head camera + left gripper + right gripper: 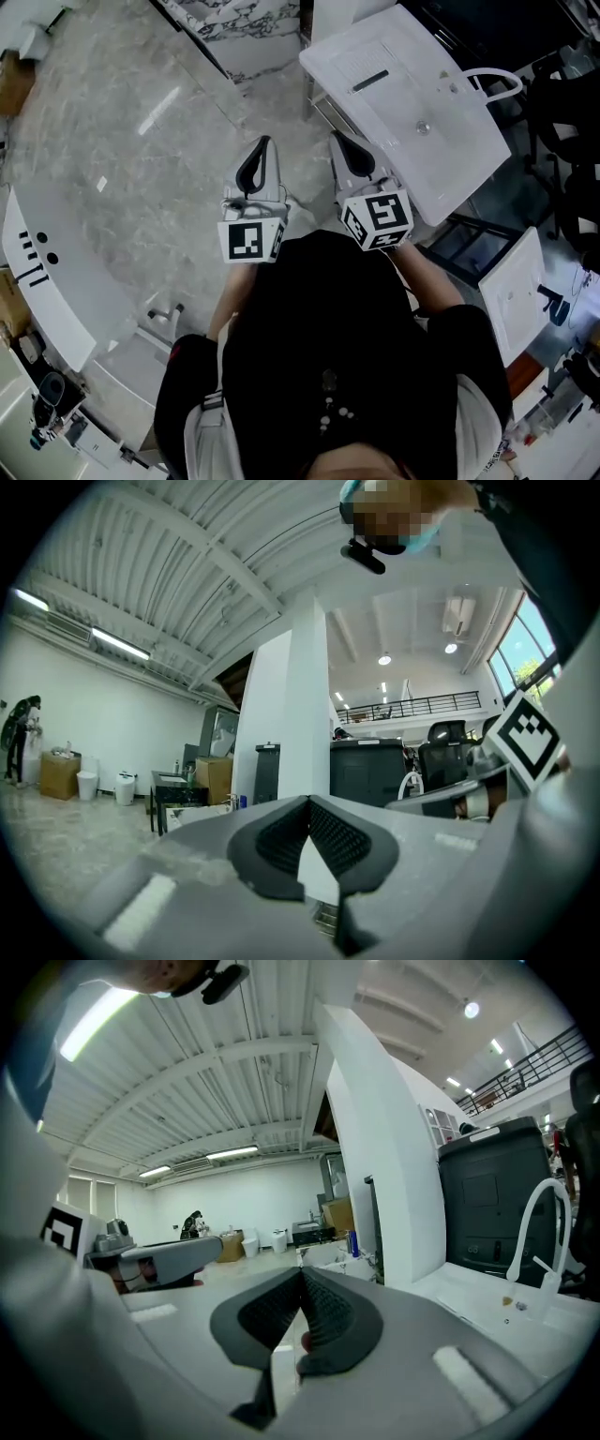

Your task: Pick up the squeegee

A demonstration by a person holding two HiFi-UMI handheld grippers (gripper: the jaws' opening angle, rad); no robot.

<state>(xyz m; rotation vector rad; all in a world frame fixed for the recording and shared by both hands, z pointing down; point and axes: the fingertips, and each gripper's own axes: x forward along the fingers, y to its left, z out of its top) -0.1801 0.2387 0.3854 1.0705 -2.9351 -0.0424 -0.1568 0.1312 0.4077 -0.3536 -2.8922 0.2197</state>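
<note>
- The left gripper point(263, 142), grey plastic with black ribbed pads, is held out level in front of the person; its jaws are closed tip to tip with nothing between them.
- The right gripper point(338, 138), of the same make, lies just beside it and about parallel; its jaws are also pressed together and hold nothing.
- Each of the 2 grippers carries a cube with black-and-white square markers at its rear: the left cube point(251, 240) and the right cube point(378, 218).
- Both grippers hang over the pale grey marble-patterned floor point(131, 150).
- A flat white sink top point(394, 112) with a curved white tap point(497, 79) stands just to the right of the right gripper; the right gripper view shows the same tap point(528, 1227) to that side.
- In the left gripper view a tall white square pillar point(302, 714) rises straight ahead.
- A curved white counter point(47, 272) lies well apart at the left.
- The squeegee cannot be made out in any of the 3 views.
</note>
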